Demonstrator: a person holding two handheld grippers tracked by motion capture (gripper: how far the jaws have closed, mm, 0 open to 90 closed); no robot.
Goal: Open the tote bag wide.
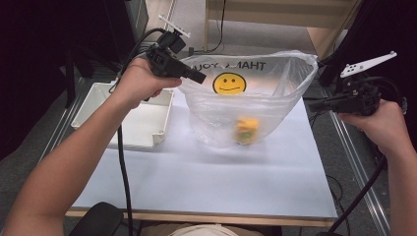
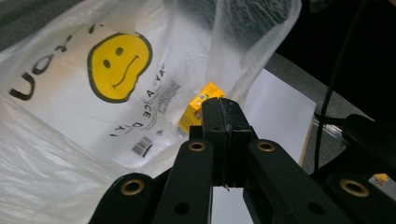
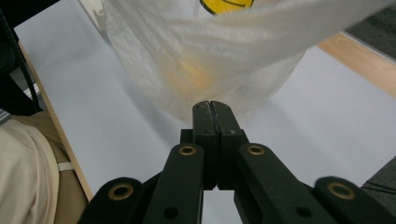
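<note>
A clear plastic bag (image 1: 255,93) with a yellow smiley face and black lettering stands opened wide on the white table (image 1: 221,182). Inside it, low down, lies a small yellow box (image 1: 247,129), which also shows through the film in the left gripper view (image 2: 201,105) and as a yellow blur in the right gripper view (image 3: 191,70). My left gripper (image 1: 200,77) is shut at the bag's left rim, its jaws pressed together (image 2: 225,105) where a strip of film rises. At the bag's right edge my right gripper (image 1: 312,104) is also shut (image 3: 211,106). The bag (image 3: 224,42) hangs stretched between the two.
A white rectangular tray (image 1: 147,140) sits at the table's left side, beside the bag. Metal rails run along both table sides. A wooden shelf (image 1: 280,14) stands behind. Black cables trail from both grippers over the front edge.
</note>
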